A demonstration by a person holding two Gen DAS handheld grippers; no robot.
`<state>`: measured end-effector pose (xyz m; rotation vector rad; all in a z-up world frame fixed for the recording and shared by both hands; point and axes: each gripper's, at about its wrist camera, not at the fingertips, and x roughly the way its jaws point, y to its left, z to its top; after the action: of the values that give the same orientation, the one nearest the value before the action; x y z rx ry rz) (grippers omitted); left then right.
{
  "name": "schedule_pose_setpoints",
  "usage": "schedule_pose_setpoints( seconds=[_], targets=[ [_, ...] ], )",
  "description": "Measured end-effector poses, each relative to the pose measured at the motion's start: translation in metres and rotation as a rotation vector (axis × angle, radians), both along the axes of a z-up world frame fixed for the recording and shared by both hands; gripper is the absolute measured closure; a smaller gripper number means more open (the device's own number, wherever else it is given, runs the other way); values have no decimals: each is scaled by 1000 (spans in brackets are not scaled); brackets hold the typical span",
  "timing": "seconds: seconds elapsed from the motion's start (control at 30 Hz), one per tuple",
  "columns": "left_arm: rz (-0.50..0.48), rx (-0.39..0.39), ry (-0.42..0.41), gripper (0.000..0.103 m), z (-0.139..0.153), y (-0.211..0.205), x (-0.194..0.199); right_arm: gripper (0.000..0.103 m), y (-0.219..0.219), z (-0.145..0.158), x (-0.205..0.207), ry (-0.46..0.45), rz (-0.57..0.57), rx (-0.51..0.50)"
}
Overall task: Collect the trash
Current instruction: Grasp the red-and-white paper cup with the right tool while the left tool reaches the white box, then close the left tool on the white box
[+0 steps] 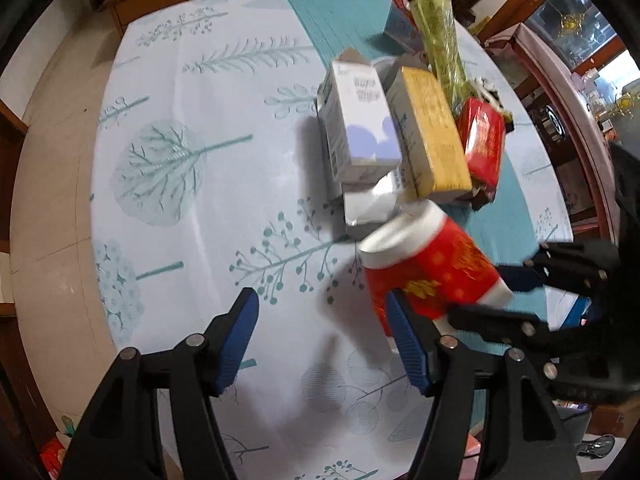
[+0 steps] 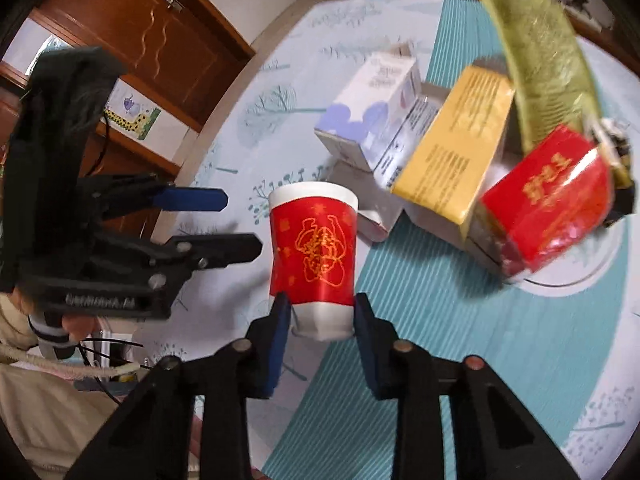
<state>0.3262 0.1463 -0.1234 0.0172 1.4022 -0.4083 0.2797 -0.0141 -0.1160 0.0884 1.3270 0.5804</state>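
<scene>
Clamping the white base of a red paper cup (image 2: 313, 256), the right tongs (image 2: 322, 314) hold it tilted just above the round bench (image 1: 200, 200), whose cloth carries pale tree prints. Beside it, the left tongs (image 1: 322, 336) stand apart with nothing between their blue pads. Behind the cup a heap of trash lies piled together: a white-and-lilac carton (image 1: 360, 120), a yellow box (image 1: 434, 136), a red packet (image 1: 482, 140) and a green wrapper (image 1: 438, 36).
</scene>
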Motion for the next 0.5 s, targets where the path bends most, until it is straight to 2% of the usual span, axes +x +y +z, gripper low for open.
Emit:
schedule_pose_setpoints(
  seconds=[0.1,0.4,0.5],
  targets=[
    [4,-1,-11,21,11,-2,7,73,-9,21,-13,-53,-63,-4],
    [6,24,-93,16,31,-31,41,74,-44,69,-23,-229,-309,-122],
    [19,61,-109,16,29,-46,56,75,-49,76,-18,-267,-362,-157]
  ],
)
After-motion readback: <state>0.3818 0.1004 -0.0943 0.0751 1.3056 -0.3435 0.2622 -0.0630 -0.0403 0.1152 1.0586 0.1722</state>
